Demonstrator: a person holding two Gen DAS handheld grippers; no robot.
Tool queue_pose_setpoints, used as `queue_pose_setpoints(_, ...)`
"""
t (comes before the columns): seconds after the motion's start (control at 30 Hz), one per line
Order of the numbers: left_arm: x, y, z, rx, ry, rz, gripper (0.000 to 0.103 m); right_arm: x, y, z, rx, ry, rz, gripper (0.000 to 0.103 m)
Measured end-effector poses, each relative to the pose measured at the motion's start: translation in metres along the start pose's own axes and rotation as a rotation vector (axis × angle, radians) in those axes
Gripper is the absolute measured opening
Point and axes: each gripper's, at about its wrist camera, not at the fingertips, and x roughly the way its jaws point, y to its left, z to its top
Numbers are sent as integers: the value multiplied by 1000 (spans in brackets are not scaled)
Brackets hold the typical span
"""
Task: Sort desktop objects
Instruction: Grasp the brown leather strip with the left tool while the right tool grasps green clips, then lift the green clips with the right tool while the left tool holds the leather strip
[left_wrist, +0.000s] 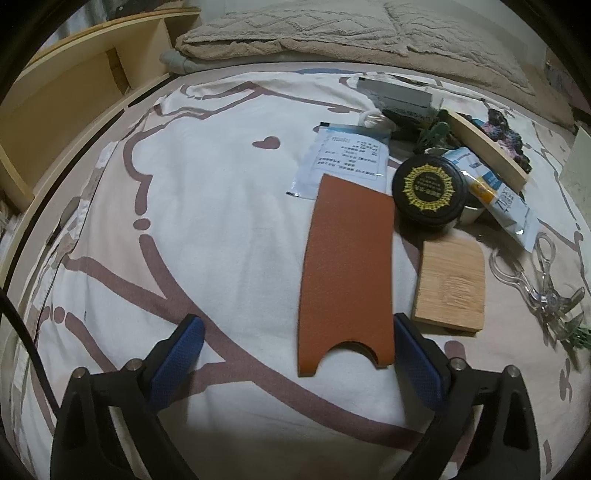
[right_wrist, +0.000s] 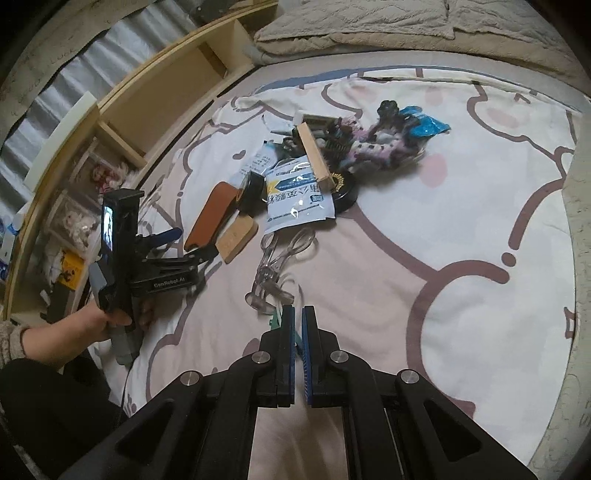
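Hidden, cropped and blurred parts of the bed clutter

Small green plastic item (right_wrist: 275, 320) mostly covered behind the right gripper (right_wrist: 298, 325), kind untellable; same green piece (left_wrist: 580, 338) smeared and cropped near the left view's right edge. Clear plastic eyelash curler (left_wrist: 546, 284) blurred at its lower end. Small white cup (left_wrist: 472, 216) largely hidden behind round black tin with gold emblem (left_wrist: 428, 186) and blue-and-white foil sachet (left_wrist: 506, 199). Print on flat white sachet (left_wrist: 341, 157) too small to read, its lower edge under orange leather sleeve (left_wrist: 347, 273). Purple knitted bundle (left_wrist: 509, 136) partly behind long wooden block (left_wrist: 487, 147). Shelf contents (right_wrist: 79, 221) blurred.
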Motion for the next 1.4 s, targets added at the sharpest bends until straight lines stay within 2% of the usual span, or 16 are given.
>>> queue_pose_setpoints(0.2, -9, -13, -1, 71, -31, -20, 69, 6, 2, 1, -2, 18, 19, 4)
queue_pose_setpoints(0.4, -16, -20, -3, 133, -46, -51, 48, 11, 9, 1, -23, 32, 37, 5)
queue_pose_setpoints(0.73, -29, -14, -18, 170, -49, -119, 46, 17, 11, 0, -33, 31, 9, 6)
queue_pose_setpoints(0.8, -33, -13, -23, 184, -50, -136, 46, 17, 10, 2, -28, 32, 8, 20)
queue_pose_setpoints(0.83, -36, -13, -26, 195, -53, -145, 46, 18, 10, 2, -25, 32, 7, 39)
queue_pose_setpoints(0.87, -38, -13, -30, 203, -55, -156, 46, 17, 10, 2, -22, 32, 6, 49)
queue_pose_setpoints(1.1, -53, -8, -48, 240, -42, -259, 46, 28, 21, -3, -114, 75, -38, 49)
queue_pose_setpoints(1.2, -59, -11, -56, 286, -46, -270, 46, 38, 22, -4, -133, 104, -53, 49)
queue_pose_setpoints(1.4, -65, -10, -65, 296, -37, -333, 46, 53, 28, -5, -191, 146, -117, 49)
